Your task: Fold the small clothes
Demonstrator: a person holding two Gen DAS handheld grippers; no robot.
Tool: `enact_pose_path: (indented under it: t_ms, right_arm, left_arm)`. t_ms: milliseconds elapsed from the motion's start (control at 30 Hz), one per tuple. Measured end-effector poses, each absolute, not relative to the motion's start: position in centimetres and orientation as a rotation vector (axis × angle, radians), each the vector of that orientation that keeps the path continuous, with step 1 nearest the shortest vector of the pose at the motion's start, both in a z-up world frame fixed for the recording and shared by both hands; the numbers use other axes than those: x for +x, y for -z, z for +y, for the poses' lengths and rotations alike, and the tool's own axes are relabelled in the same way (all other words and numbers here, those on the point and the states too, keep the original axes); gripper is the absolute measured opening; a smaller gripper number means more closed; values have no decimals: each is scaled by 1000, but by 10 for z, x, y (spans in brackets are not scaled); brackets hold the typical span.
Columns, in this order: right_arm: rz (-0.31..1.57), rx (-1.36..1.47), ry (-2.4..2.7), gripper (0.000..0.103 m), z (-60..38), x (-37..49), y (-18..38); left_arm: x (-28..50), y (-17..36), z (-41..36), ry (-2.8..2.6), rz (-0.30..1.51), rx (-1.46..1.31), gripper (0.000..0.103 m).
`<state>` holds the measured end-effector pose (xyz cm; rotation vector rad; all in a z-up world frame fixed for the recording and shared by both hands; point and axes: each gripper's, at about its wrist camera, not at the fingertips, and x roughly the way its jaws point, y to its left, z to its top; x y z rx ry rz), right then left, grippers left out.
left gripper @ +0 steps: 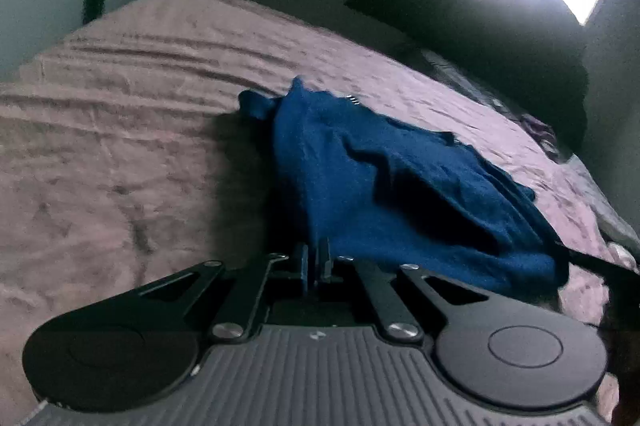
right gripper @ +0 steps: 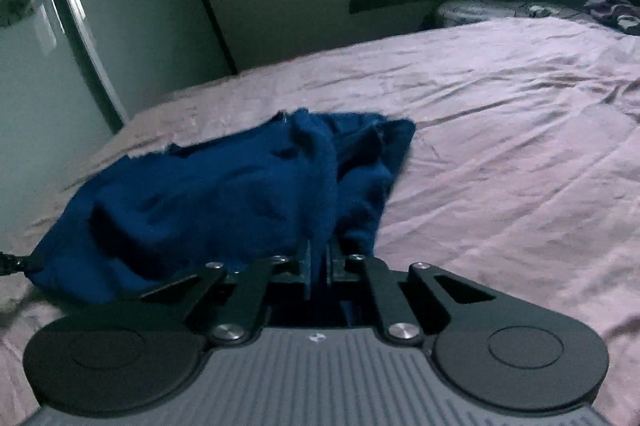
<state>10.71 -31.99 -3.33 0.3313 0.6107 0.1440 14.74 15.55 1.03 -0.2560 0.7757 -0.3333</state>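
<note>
Left tongs (left gripper: 316, 258) clamped on one edge of the blue garment (left gripper: 384, 177), cloth draping rightward over the bed (left gripper: 120, 105). Right tongs (right gripper: 320, 258) clamped on another edge of it, bulk hanging to their left

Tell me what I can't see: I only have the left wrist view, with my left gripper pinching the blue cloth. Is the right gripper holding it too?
Observer: Yes. In the right wrist view the right gripper is shut on the blue cloth, its fingers pinching a ridge of fabric.
Operator: Anything on the bed to the right of the cloth?
Observer: Only bare pink bedsheet beside it, wrinkled.
Operator: What is at the far end of the bed?
Observer: A small dark heap of clothes lies there, apart from the blue cloth.
</note>
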Motion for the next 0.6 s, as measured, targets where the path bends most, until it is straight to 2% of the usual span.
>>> enact_pose_path:
  t_ms: [267, 300, 333, 400, 467, 533, 600]
  right_arm:
    - [694, 254, -95, 6, -315, 101, 38]
    - [675, 246, -75, 6, -313, 98, 33]
    - [645, 230, -42, 6, -310, 95, 26]
    - [584, 199, 6, 7, -303, 90, 11]
    - [549, 197, -39, 7, -293, 91, 0]
    - [562, 204, -141, 7, -278, 100, -2]
    - [595, 216, -214, 7, -263, 111, 3]
  left_arm:
    - [144, 12, 147, 328, 852, -163, 4]
    - [143, 10, 148, 329, 851, -164, 14]
    - [142, 6, 149, 315, 851, -162, 15]
    - [141, -2, 146, 277, 833, -128, 31]
    - [142, -14, 139, 243, 778, -76, 42]
    - [147, -25, 126, 224, 729, -30, 52]
    - [156, -32, 108, 246, 691, -5, 66]
